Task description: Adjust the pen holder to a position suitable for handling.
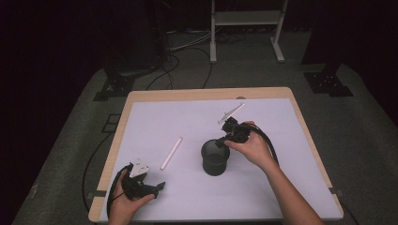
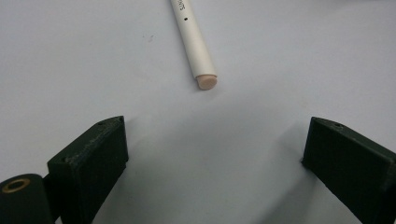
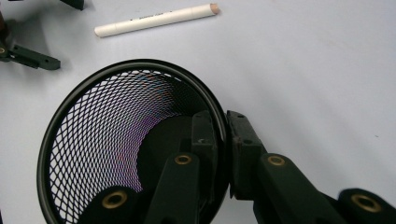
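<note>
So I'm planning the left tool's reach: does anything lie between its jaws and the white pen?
No. In the left gripper view only bare white table separates the open left tool from the white pen.

A wooden table (image 1: 141,95) sits mid-frame, covered by a white sheet (image 1: 187,122). On it lie a white pen (image 1: 171,153), left of centre, and a black mesh cup (image 1: 215,158), centre.
</note>
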